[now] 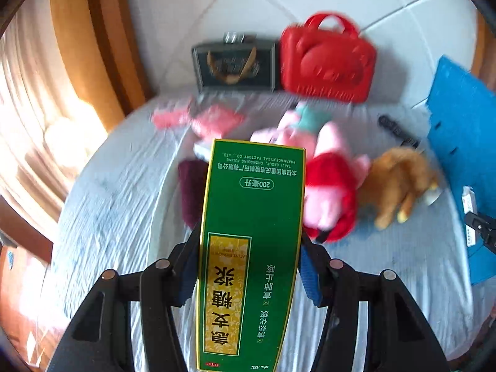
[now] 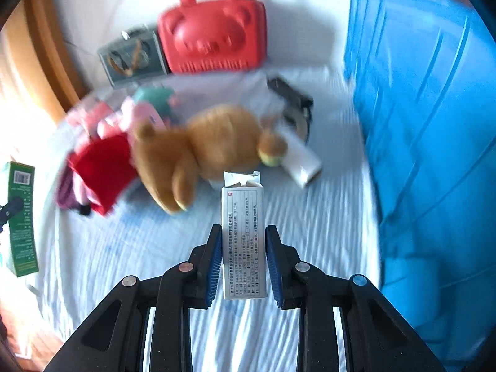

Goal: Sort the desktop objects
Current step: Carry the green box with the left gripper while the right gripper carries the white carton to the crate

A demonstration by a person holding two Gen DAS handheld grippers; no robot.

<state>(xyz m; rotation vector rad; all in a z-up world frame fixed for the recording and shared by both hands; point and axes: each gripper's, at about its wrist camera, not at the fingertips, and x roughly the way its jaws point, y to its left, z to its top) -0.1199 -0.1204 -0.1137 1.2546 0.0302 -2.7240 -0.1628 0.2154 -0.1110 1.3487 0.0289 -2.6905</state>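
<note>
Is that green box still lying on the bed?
No, the green box is pinched between the left gripper pads, lifted above the bedsheet.

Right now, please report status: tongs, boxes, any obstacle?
Left tongs shut on green box. Right tongs shut on white box. Both clear of the brown plush; nothing blocking.

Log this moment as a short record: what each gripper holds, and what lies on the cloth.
left gripper: shut on green medicine box
right gripper: shut on white medicine box, torn top flap
on cloth: brown plush toy, pink plush toy
behind: red carry case, dark gift bag
right side: blue bin
</note>
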